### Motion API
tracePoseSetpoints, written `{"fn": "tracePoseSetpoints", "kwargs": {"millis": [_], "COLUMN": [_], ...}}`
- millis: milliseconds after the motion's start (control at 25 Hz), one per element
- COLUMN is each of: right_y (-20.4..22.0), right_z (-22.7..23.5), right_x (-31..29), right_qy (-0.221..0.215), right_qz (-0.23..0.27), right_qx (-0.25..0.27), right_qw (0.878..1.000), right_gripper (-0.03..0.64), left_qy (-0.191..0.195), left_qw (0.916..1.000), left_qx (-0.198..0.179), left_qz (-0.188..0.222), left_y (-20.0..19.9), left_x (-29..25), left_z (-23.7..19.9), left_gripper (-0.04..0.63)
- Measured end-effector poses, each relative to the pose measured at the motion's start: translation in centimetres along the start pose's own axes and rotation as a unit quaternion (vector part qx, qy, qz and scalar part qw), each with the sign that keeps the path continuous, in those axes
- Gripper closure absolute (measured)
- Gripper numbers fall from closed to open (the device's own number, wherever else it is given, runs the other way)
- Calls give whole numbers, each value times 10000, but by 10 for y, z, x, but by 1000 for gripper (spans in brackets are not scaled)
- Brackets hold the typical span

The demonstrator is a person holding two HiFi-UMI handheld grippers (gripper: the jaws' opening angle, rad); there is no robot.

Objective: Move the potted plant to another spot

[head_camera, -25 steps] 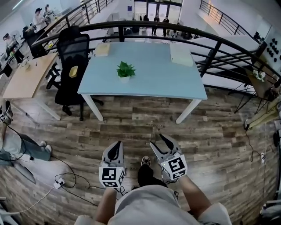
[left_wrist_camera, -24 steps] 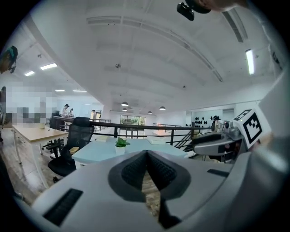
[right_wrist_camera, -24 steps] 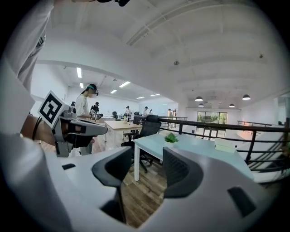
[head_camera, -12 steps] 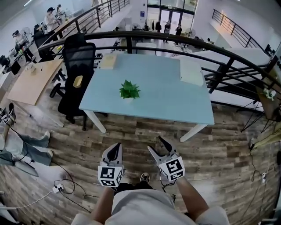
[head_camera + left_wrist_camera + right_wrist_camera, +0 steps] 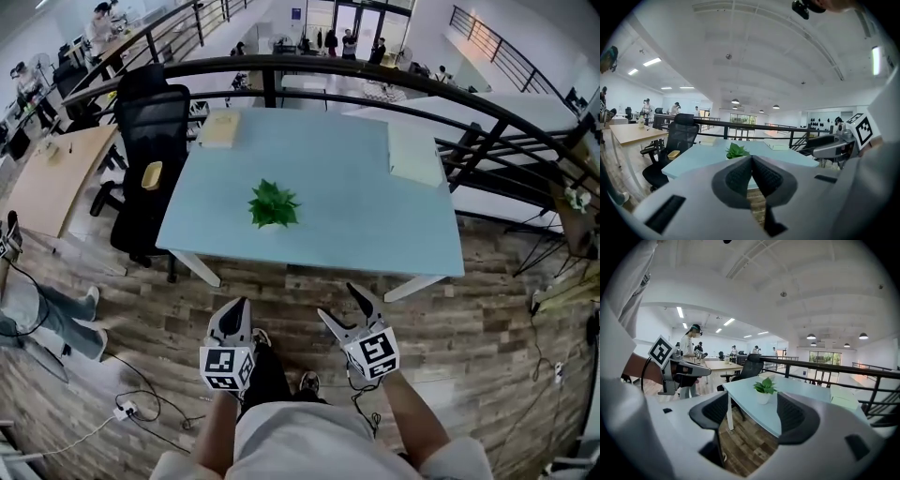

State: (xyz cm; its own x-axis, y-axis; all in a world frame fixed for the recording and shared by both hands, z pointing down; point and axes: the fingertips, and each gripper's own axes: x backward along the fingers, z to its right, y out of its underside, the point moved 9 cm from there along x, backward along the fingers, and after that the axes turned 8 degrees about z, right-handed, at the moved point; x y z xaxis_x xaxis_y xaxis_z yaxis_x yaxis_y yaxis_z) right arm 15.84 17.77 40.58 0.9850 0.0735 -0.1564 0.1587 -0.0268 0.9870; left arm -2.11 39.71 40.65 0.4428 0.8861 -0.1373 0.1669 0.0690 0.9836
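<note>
The potted plant (image 5: 274, 206), green leaves in a small white pot, stands on the pale blue table (image 5: 366, 211) near its front left part. Both grippers hang over the wooden floor, short of the table's front edge and well apart from the plant. My left gripper (image 5: 240, 307) is shut with nothing in it; in the left gripper view its pads meet (image 5: 751, 160) below the plant (image 5: 737, 151). My right gripper (image 5: 337, 302) is open and its jaws have just been opening, with nothing between them. In the right gripper view the plant (image 5: 764, 390) shows beyond the gap (image 5: 752, 416).
A black office chair (image 5: 150, 141) stands at the table's left end. A tan book (image 5: 220, 128) and a pale pad (image 5: 415, 155) lie at the table's back corners. A dark railing (image 5: 375, 70) curves behind. A wooden desk (image 5: 47, 178) and floor cables (image 5: 131, 394) are at left.
Both grippers have come nearer to the table, which now fills more of the head view. The right jaws stand wider apart than before. The plant has not moved.
</note>
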Motion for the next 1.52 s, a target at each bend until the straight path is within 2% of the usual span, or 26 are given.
{"fn": "tracePoseSetpoints", "kwargs": {"millis": [280,440,640,760,960,1280,1520], "right_y": [9,19,40,54,80,110,119], "right_z": [18,17,14,17,27,45,59], "right_x": [-64,-98,-127,-154,-181,-226,-257], "right_qy": [320,470,587,666,614,185,-167], "right_qz": [-348,-619,-812,-859,-978,-1064,-1020], "right_qx": [-55,-250,-431,-428,-504,-518,-489], "right_qw": [9989,9967,9940,9932,9920,9928,9934], "right_gripper": [261,243,218,214,206,187,179], "left_qy": [400,669,1038,1102,967,325,-73], "left_qw": [9989,9966,9917,9900,9889,9897,9863], "left_qx": [-43,90,227,241,339,467,451], "left_qz": [-229,-478,-725,-851,-1080,-1316,-1588], "left_y": [-1,7,25,36,62,85,102], "left_x": [-78,-111,-141,-159,-172,-182,-188], "left_z": [-63,-95,-116,-129,-138,-160,-165], "left_gripper": [584,584,584,584,584,584,584]}}
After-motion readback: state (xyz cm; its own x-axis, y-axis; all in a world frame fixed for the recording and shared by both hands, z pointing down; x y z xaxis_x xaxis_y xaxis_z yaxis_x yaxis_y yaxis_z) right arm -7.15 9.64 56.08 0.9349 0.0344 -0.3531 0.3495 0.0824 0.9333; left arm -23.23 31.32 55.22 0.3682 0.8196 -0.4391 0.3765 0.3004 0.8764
